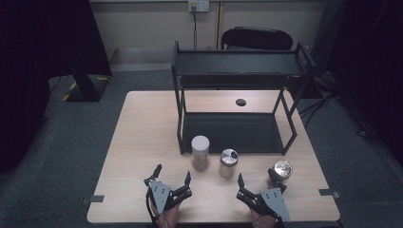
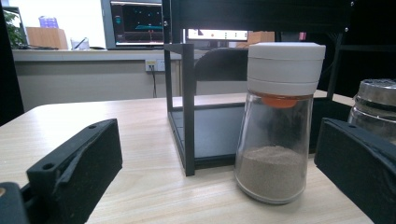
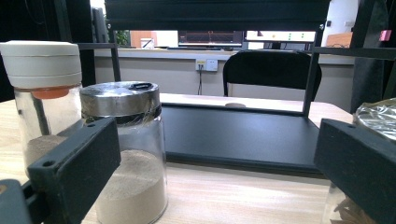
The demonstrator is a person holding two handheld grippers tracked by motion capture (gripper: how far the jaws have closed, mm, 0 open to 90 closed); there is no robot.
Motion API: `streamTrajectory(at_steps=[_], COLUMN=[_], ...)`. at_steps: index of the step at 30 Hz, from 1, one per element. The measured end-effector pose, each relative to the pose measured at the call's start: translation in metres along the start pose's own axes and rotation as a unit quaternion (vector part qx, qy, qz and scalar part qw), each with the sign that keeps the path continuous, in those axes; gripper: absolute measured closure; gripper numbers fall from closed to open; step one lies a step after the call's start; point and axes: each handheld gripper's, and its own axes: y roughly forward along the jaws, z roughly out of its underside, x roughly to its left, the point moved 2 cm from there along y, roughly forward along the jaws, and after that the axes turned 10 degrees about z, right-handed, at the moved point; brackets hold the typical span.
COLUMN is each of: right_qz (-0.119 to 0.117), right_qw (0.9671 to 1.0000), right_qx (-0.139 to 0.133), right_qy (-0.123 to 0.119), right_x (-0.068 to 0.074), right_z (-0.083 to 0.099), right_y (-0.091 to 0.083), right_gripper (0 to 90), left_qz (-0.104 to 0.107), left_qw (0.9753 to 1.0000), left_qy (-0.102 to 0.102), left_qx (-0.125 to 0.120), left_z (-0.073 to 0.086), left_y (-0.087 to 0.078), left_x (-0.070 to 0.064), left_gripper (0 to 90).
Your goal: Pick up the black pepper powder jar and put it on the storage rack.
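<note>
We hold both tongs wide open and empty at the 6 o'clock edge of the surface (image 1: pixel 142 142), the left tongs (image 1: pixel 172 175) and the right tongs (image 1: pixel 260 183) side by side. Just ahead of us stand three jars in a row in front of the black two-tier rack (image 1: pixel 237 71). At 12 o'clock from the left tongs we have the white-capped shaker (image 1: pixel 200 152), clear glass, roughly a quarter full of fine tan powder with an orange insert under the cap. To its 3 o'clock stands the steel-lidded shaker (image 1: pixel 228 163), holding pale powder to about half its height. Further toward 3 o'clock stands the foil-topped jar (image 1: pixel 281 171), just beside the right tongs; its contents look like brownish pieces, hard to tell.

We judge these light but fragile: smooth, slippery glass that can tip, since the caps sit high. We would take the white-capped shaker around its glass body, below the cap, squeezing gently and keeping it upright.
</note>
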Motion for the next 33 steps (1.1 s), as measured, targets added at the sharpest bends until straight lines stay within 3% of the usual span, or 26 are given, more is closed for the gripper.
streamTrajectory(at_steps=[16,25,33], right_qz=[-0.002,-0.004,-0.008], right_qw=[1.0000,1.0000,1.0000], right_qx=[0.000,0.001,0.001], right_qy=[0.000,0.001,0.002], right_x=[-0.0006,-0.0015,-0.0029], right_z=[0.0000,-0.0003,-0.0004], right_y=[0.0001,0.0005,0.0010], right_gripper=[0.3,0.4,0.5], left_qz=[0.004,0.014,0.008], left_qw=[1.0000,0.9998,0.9997], left_qy=[-0.001,-0.011,-0.020], left_qx=[0.005,0.008,0.007], left_z=[-0.0018,-0.0032,-0.0063], left_y=[0.0008,0.0020,0.0018], left_x=[0.0015,0.0057,0.0059], left_gripper=[0.4,0.3,0.0])
